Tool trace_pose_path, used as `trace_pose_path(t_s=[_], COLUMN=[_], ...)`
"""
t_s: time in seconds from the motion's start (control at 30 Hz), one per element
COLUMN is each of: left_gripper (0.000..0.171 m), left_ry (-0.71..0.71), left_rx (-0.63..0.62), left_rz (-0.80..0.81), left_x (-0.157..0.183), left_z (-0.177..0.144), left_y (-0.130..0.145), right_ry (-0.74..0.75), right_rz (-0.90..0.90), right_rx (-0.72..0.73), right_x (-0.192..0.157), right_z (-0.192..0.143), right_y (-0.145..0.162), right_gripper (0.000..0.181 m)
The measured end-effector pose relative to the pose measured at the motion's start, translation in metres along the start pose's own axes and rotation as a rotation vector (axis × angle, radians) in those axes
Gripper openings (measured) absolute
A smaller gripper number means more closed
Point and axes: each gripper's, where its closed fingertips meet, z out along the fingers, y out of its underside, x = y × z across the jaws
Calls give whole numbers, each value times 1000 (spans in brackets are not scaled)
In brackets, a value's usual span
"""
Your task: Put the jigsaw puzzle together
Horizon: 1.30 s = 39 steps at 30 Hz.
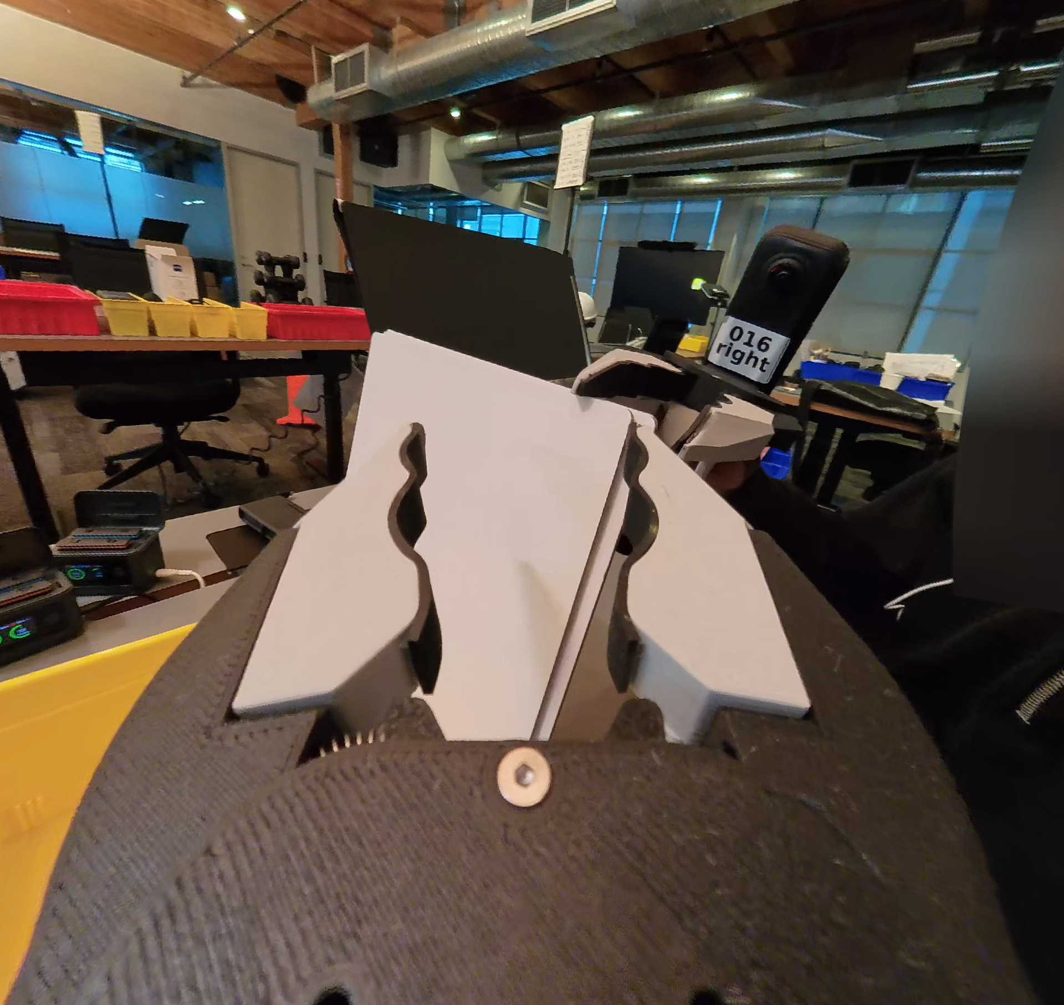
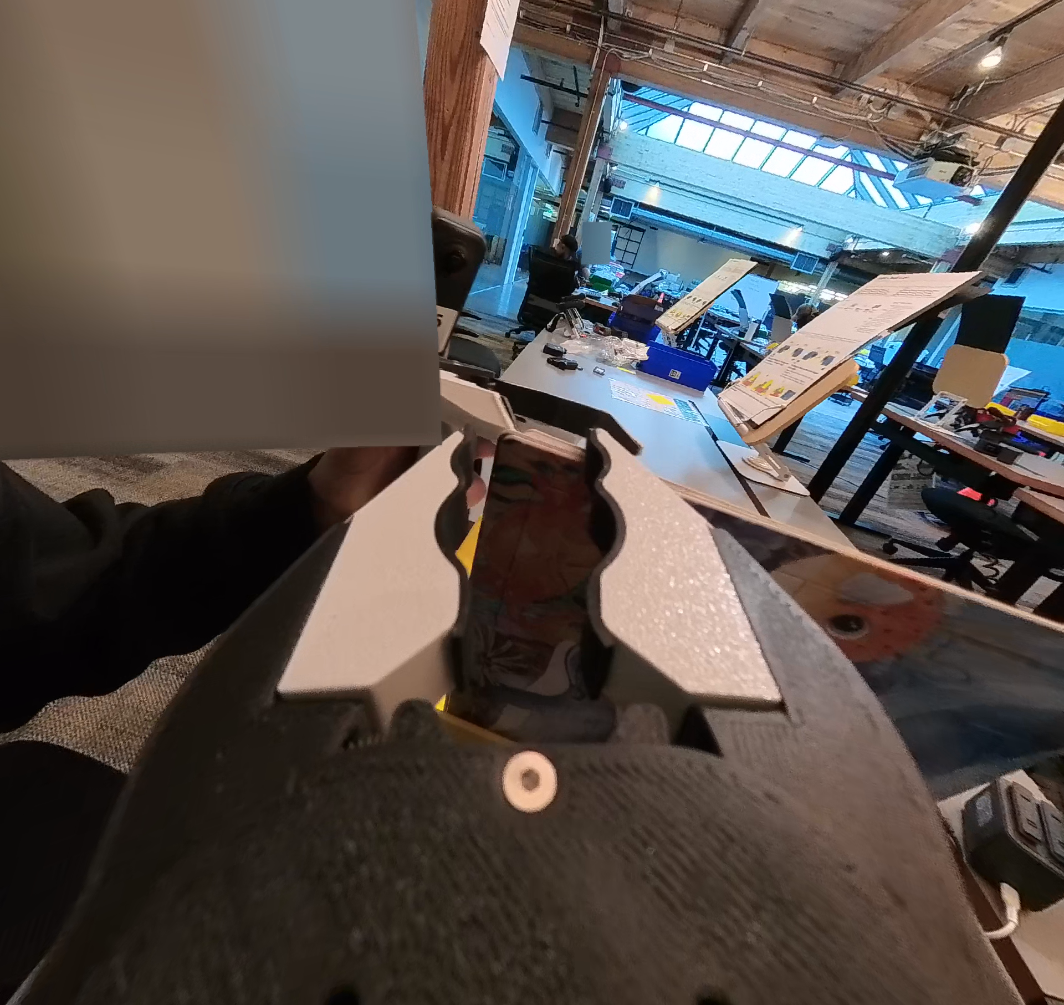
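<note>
A thin, stiff, light puzzle piece (image 1: pixel 506 516), plain-backed, is clenched edge-on by the left gripper (image 1: pixel 521 562) and seemingly also by the right gripper (image 2: pixel 532 551), so edge grasps suit it.

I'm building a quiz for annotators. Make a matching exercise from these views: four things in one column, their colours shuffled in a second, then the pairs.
Things:
1. board, back side
2. cone
3. bin on the table, right wrist view
4. chair, left wrist view

Colours:
A. blue
B. black
C. white
D. orange

Pairs: 1-C; 2-D; 3-A; 4-B
</note>
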Motion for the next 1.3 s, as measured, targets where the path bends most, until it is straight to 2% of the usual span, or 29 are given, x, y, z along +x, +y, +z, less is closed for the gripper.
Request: trace_pose_path(t_s=[0.2, 0.23, 0.27, 0.33, 0.43, 0.53, 0.6, 1.0, 1.3], left_gripper=[70, 58, 39, 43, 45, 57, 60, 68, 70], left_ry=[-98, -136, -193, -275, -201, -55, -17, -14, -107], left_rx=[12, 11, 0, -12, -5, 35, 36, 27, 27], left_rz=[74, 82, 120, 190, 157, 76, 40, 2, 111], left_x=[-5, -9, -17, -27, -15, 3, 5, -6, -10], left_z=[-6, -7, -10, -15, -12, -10, -9, -8, -10], left_y=[-4, -4, -3, 0, 2, -3, -4, -6, -10], right_ry=[7, 8, 11, 20, 17, 8, 2, -87, -48], right_rz=[-29, -40, -52, -67, -52, -46, -46, -46, -140], right_rx=[-15, -18, -21, -21, -11, -11, -12, -44, -81], right_x=[-1, -1, -1, -1, -1, -1, -1, -7, -5], right_z=[3, 3, 3, 2, 3, 4, 5, 14, 16], right_y=[1, 1, 1, 2, 1, 1, 1, 2, 5], right_gripper=[41, 40, 40, 38, 38, 39, 40, 55, 57])
